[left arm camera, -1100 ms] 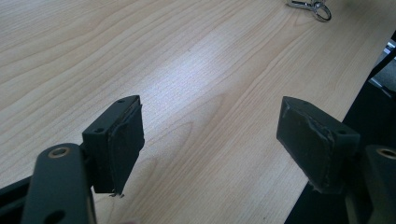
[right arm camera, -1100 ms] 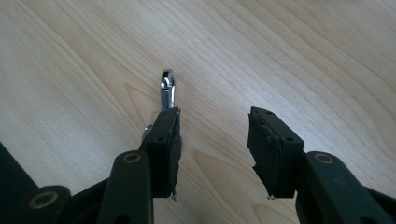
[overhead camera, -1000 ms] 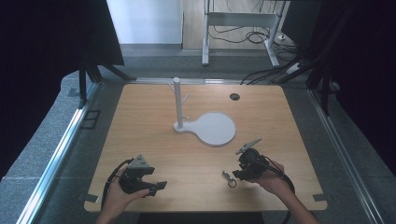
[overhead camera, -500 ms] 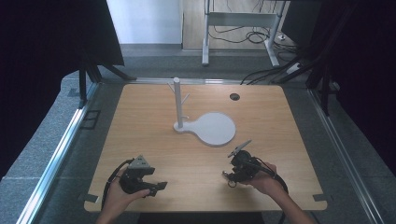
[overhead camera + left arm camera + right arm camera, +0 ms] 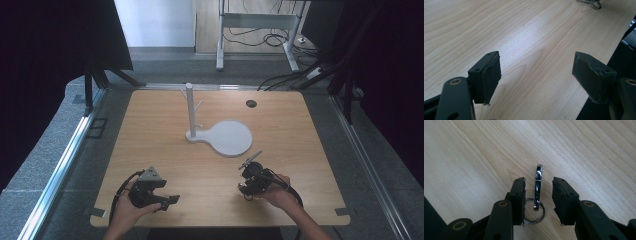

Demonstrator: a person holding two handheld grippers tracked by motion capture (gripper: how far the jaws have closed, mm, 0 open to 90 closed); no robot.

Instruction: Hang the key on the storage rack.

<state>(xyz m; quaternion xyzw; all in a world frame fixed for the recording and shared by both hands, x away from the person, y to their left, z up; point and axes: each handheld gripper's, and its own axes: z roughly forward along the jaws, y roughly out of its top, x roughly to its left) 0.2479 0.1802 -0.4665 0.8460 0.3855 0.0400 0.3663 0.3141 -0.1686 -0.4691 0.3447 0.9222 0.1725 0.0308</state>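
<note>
Between the right tool's point(image 5: 538, 185) closing jaws, untouched, a clip point(image 5: 538, 187) lies on the wood-grain counter point(image 5: 586, 150); left tool point(image 5: 536, 72) wide open, empty

My left gripper point(image 5: 537, 75) view cuts the key clip point(image 5: 591, 2) at its top edge, my right gripper point(image 5: 538, 200) covering part of its ring point(image 5: 534, 216)

My wooden worktop point(image 5: 300, 130) carries a white stand point(image 5: 220, 135) with an upright post near centre, and a metal clip with keyring point(image 5: 537, 192) near right.
</note>
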